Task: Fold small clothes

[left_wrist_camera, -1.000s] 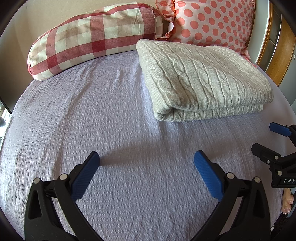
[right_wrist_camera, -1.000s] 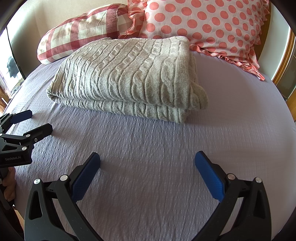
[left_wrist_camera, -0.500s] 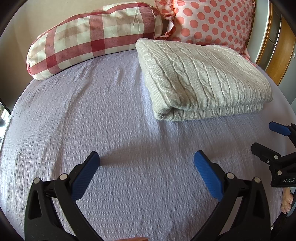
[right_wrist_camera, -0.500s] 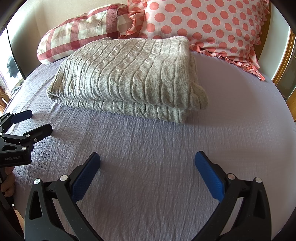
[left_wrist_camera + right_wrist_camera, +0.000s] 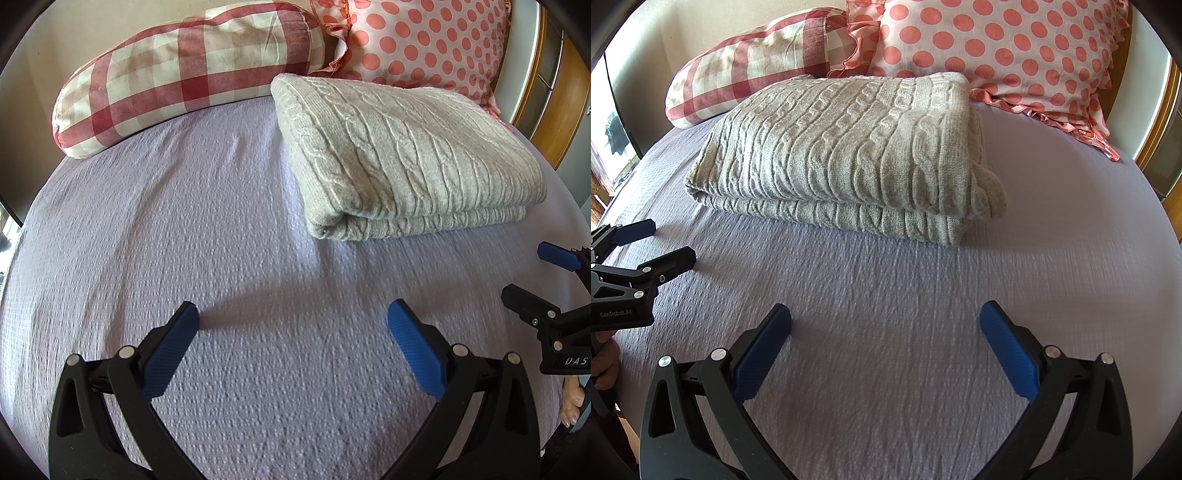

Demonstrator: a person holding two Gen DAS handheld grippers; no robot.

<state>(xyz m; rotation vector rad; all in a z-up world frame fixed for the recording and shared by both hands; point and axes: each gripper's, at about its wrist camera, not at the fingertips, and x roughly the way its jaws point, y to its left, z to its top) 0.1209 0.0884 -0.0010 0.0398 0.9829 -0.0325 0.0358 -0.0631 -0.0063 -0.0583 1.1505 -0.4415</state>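
Observation:
A grey cable-knit sweater [image 5: 399, 158] lies folded in a neat stack on the lilac bedspread [image 5: 184, 229]; it also shows in the right wrist view [image 5: 842, 155]. My left gripper [image 5: 293, 325] is open and empty, hovering over bare bedspread short of the sweater's left front corner. My right gripper [image 5: 884, 325] is open and empty, over the bedspread in front of the sweater. Each gripper shows in the other's view: the right gripper [image 5: 532, 273] at the right edge, the left gripper [image 5: 661, 243] at the left edge.
A red-and-white checked bolster pillow [image 5: 184, 74] and a pink polka-dot pillow [image 5: 997, 55] lie at the head of the bed behind the sweater. A wooden frame [image 5: 546, 110] stands at the far right. The bedspread [image 5: 923, 295] fills the foreground.
Both grippers stay open and nearly still. The left wrist view has shifted very slightly, with the sweater a touch lower in frame.

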